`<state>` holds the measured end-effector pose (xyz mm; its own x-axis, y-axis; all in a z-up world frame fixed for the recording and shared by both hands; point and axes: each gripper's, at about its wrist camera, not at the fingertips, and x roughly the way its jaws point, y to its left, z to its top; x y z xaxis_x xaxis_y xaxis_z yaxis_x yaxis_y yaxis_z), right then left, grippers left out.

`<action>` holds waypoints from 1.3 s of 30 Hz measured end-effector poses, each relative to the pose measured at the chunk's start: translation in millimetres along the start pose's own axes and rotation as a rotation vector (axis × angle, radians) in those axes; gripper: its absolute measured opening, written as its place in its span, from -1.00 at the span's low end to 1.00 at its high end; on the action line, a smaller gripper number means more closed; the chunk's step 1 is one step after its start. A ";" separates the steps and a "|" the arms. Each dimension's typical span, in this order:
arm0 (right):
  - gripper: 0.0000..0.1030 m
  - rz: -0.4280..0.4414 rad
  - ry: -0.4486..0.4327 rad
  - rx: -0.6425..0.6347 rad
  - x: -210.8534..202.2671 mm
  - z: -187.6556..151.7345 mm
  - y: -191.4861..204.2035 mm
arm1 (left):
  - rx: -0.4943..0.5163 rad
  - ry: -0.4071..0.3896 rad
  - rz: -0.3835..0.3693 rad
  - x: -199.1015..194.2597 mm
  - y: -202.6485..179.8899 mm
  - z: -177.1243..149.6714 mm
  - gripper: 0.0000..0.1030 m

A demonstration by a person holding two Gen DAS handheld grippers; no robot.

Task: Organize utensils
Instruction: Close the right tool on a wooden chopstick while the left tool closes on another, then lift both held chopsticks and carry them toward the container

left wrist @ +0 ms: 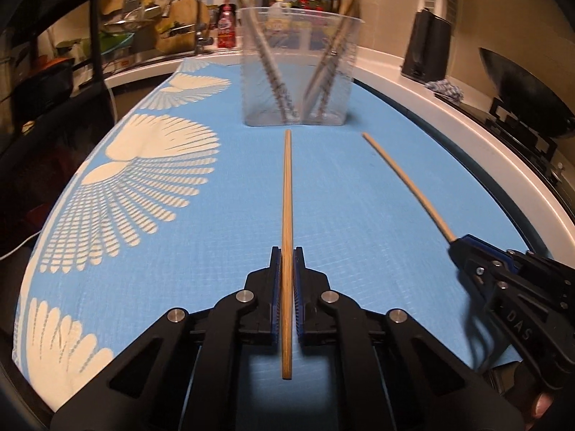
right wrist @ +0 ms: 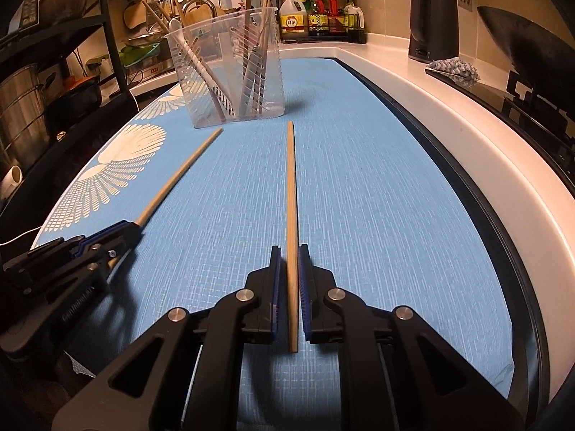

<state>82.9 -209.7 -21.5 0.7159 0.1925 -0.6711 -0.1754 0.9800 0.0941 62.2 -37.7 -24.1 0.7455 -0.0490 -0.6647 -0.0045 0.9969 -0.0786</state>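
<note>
We have each claw clenched on one long, thin wooden chopstick: the left claw holds the left chopstick, the right claw the right chopstick, both sticks low over the blue patterned cloth on the tabletop. We judge the picking step done, and the next move calls for lifting and tipping each stick into the clear plastic slotted holder ahead, where other utensils already stand.

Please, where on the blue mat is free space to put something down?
Free: the blue mat between the right chopstick and the white counter edge. Crowded: around the clear holder, and the strip between both chopsticks.
</note>
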 end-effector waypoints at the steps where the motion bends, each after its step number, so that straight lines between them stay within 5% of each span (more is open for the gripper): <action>1: -0.78 -0.003 -0.004 -0.003 -0.7 -1.2 0.0 | -0.011 -0.005 0.008 -1.7 3.6 -0.8 -0.87; 30: -0.75 -0.030 -0.057 -0.041 -3.0 -9.4 2.9 | 0.002 -0.076 0.048 -9.1 5.6 -14.8 -0.87; 39: -0.88 0.000 -0.077 -0.035 -20.2 3.3 3.8 | 0.021 -0.127 0.046 -28.0 6.1 -7.5 -0.87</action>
<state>69.9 -209.7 -5.1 0.7657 0.1974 -0.6122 -0.1978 0.9779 0.0679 36.3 -30.7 -11.6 0.8231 0.0033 -0.5680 -0.0276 0.9990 -0.0341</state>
